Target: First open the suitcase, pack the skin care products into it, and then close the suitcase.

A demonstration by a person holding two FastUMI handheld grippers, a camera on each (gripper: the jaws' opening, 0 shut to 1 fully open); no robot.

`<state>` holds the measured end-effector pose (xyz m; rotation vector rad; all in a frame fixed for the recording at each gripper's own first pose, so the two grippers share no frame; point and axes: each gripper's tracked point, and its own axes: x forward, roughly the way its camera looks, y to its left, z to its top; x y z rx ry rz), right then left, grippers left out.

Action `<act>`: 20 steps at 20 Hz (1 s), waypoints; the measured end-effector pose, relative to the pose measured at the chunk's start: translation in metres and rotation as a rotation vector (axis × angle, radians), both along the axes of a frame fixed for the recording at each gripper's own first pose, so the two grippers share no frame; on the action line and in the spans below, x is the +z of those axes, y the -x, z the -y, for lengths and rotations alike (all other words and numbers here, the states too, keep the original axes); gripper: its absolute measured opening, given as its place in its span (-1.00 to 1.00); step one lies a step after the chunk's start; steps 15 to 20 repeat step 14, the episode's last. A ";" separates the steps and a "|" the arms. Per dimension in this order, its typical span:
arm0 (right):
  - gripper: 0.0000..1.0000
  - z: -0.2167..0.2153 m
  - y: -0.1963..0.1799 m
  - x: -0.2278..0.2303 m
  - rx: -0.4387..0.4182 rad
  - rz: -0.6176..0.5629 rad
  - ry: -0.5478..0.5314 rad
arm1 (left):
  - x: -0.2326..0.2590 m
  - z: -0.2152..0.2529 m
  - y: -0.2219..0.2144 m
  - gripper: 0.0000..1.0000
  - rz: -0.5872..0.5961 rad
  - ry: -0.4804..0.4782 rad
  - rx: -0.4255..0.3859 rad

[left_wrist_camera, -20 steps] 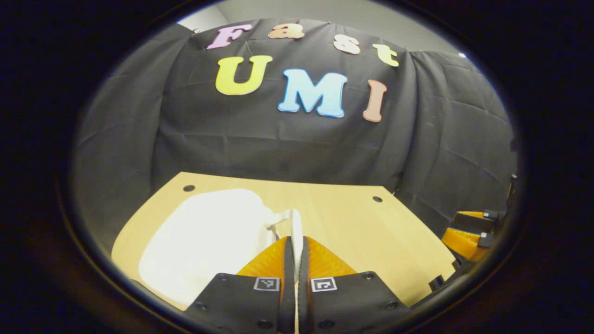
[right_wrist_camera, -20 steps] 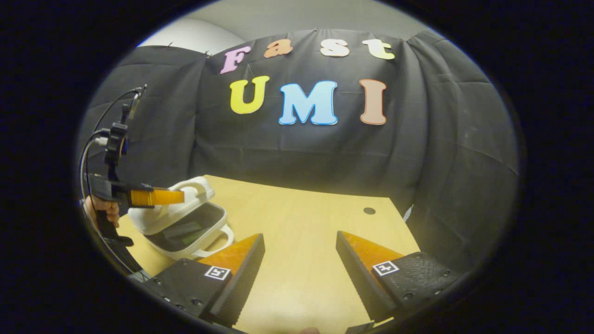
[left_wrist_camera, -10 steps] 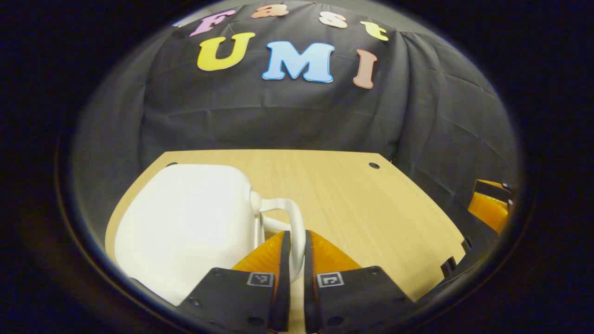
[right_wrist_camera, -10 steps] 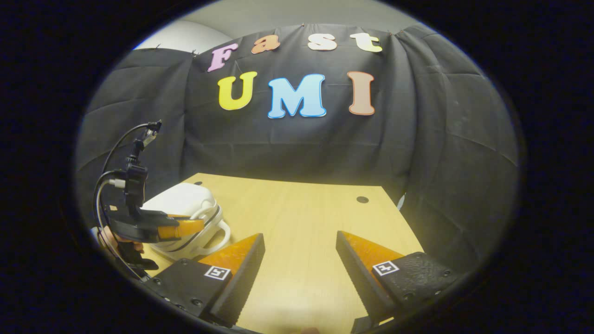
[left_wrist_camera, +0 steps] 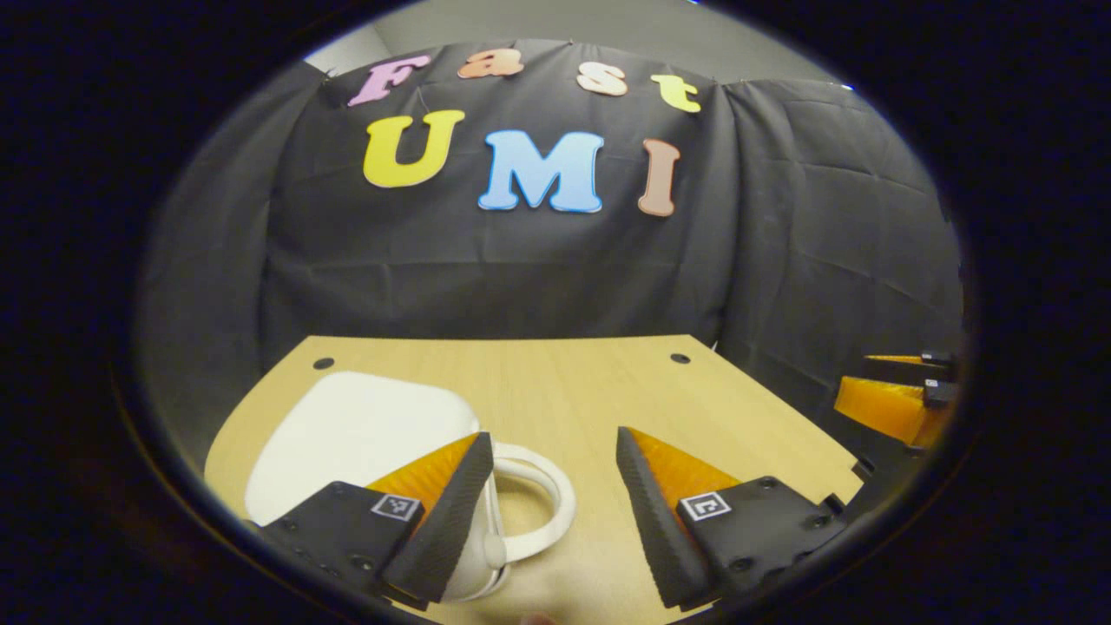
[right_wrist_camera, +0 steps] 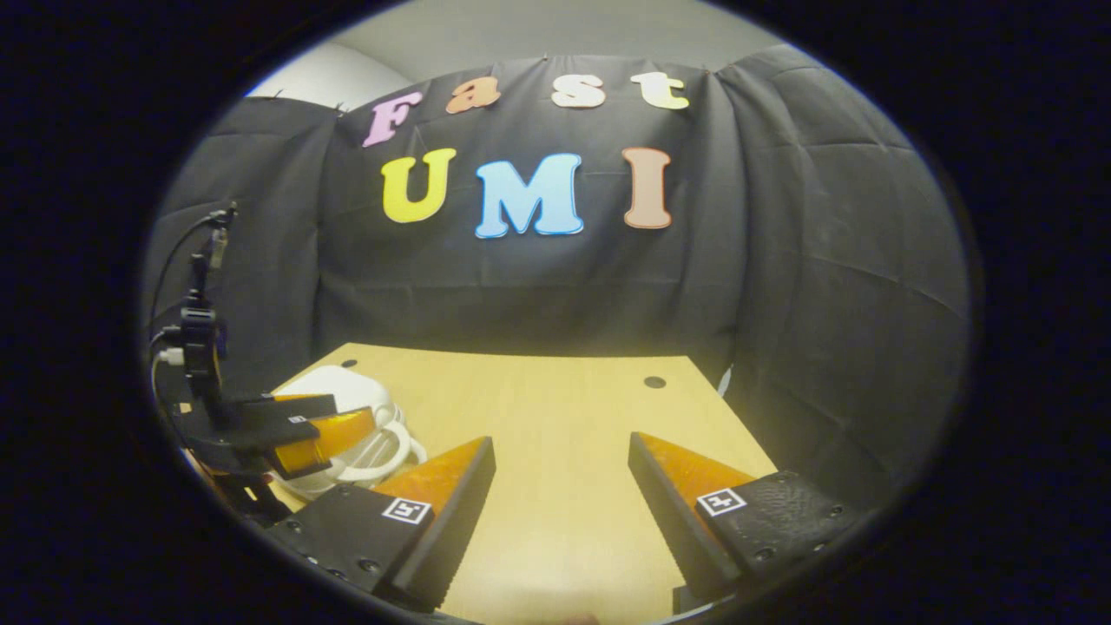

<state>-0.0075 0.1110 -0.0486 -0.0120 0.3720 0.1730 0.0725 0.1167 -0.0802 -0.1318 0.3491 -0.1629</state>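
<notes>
In the booth, our left gripper (left_wrist_camera: 549, 473) hangs with its jaws spread wide and nothing between them, just above the handle (left_wrist_camera: 534, 503) of the small white suitcase (left_wrist_camera: 364, 438), which lies flat with its lid down on the near left part of the wooden table (left_wrist_camera: 712, 408). Our right gripper (right_wrist_camera: 560, 482) is likewise released and empty, held over bare tabletop to the right, well apart from the case. In the right gripper view we see the case (right_wrist_camera: 347, 395) sitting low with both handles stacked, so we judge the closing step all but done; we cannot tell whether any catch or zip is fastened. To finish well, we would press evenly on the lid near the handle side, check that the two halves meet all round the seam, and lift both tools straight away without hooking the handle loop. No skin care products lie out on the table. Little stands in the way: two small holes (left_wrist_camera: 680, 358) mark the far edge of the table, and the left tool's cable (right_wrist_camera: 178, 260) trails clear of the case
</notes>
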 end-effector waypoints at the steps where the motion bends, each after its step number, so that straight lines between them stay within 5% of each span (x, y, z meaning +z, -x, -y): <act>1: 0.89 0.003 0.001 0.003 -0.009 0.005 -0.001 | 0.014 -0.001 0.003 0.87 0.035 -0.015 0.009; 7: 0.77 0.026 0.007 0.017 0.011 0.061 -0.014 | 0.086 0.021 0.025 0.90 0.225 -0.090 0.089; 8: 0.90 0.034 0.008 0.019 0.020 0.077 -0.016 | 0.091 0.032 0.029 0.90 0.241 -0.096 0.105; 14: 0.96 0.098 0.007 0.027 0.111 0.175 -0.020 | 0.100 0.119 0.043 0.89 0.255 -0.095 0.233; 20: 0.96 0.098 0.007 0.027 0.111 0.175 -0.020 | 0.100 0.119 0.043 0.89 0.255 -0.095 0.233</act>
